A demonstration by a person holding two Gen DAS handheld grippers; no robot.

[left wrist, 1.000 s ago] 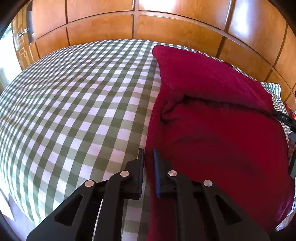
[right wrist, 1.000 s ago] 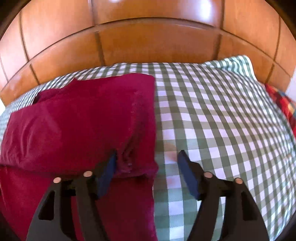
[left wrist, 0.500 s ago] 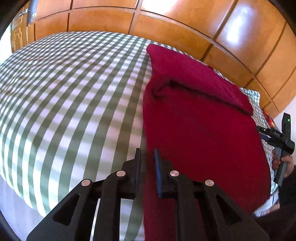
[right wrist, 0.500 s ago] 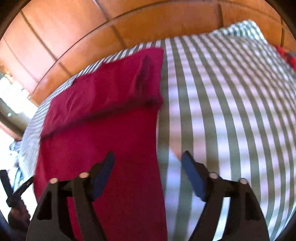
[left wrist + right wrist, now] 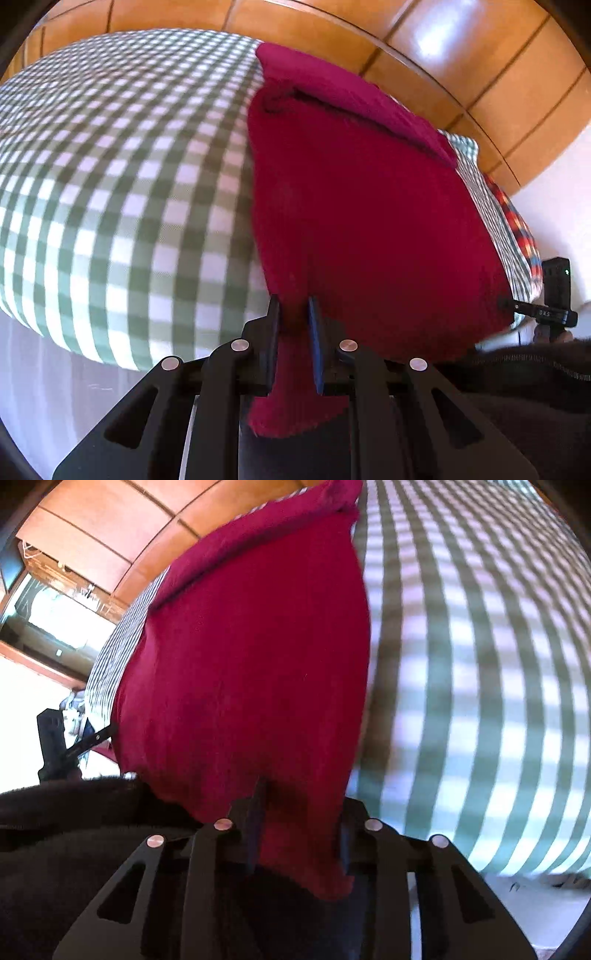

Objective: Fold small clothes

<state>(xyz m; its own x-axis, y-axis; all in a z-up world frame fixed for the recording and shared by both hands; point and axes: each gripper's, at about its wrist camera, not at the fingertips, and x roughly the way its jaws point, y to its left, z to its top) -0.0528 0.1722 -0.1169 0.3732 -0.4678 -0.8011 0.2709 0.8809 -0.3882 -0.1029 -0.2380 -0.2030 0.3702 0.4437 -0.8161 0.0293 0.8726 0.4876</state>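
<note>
Our left tongs (image 5: 293,317) are clamped on one near corner of the red garment (image 5: 369,206), and our right tongs (image 5: 299,812) are closing on the other. It lies on the checked bed (image 5: 110,184), far end already folded. Next, we judge, carry both corners toward that fold.

Checked bedsheet (image 5: 110,192) lies bare and passable left of the red garment (image 5: 369,229) and right of it in the right wrist view – wooden headboard (image 5: 461,55) walls off the far edge (plaid fabric (image 5: 517,229) crowds the bed's right rim) – dark sleeve (image 5: 74,830) blocks the near side.
</note>
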